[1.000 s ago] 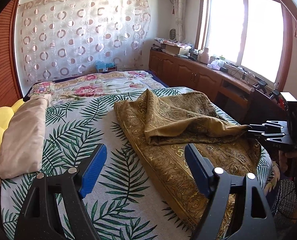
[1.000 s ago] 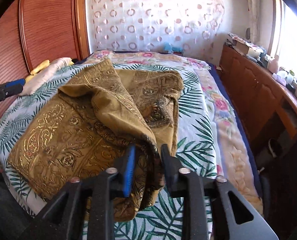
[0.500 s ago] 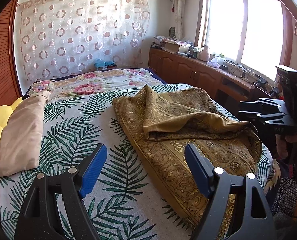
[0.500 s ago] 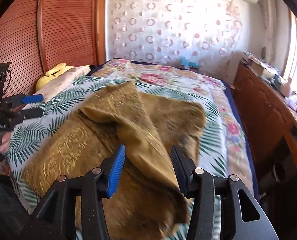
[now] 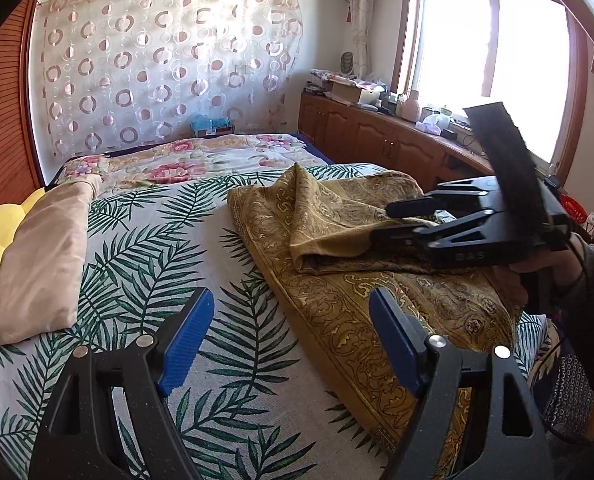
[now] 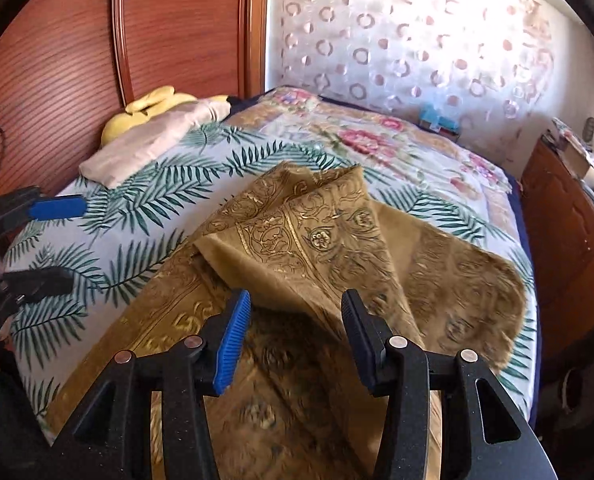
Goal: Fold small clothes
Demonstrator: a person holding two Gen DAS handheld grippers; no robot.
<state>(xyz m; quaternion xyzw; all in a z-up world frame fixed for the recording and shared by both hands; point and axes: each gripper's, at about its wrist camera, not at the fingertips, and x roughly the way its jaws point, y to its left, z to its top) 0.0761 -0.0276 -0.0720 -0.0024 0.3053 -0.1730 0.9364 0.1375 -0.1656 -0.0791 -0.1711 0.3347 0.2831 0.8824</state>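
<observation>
Your left gripper [image 5: 289, 336] was released, its blue-padded fingers [image 5: 185, 340] spread wide with nothing between them, held above the palm-leaf bedsheet [image 5: 145, 240] beside the near edge of the gold patterned cloth [image 5: 337, 248]. Your right gripper [image 6: 295, 328] was also released, jaws apart and empty, positioned over the cloth's near half. The cloth lay on the right-hand part of the bed as seen from the left wrist view, partly folded: one flap was turned back over the lower layer, forming a raised ridge with a pointed corner toward the far side. In the left wrist view, your right gripper [image 5: 405, 220] appeared just over the folded flap; whether it touched the fabric could not be determined. A beige pillow [image 5: 45, 256] lay well apart from the cloth, at the wooden headboard [image 6: 97, 60]
</observation>
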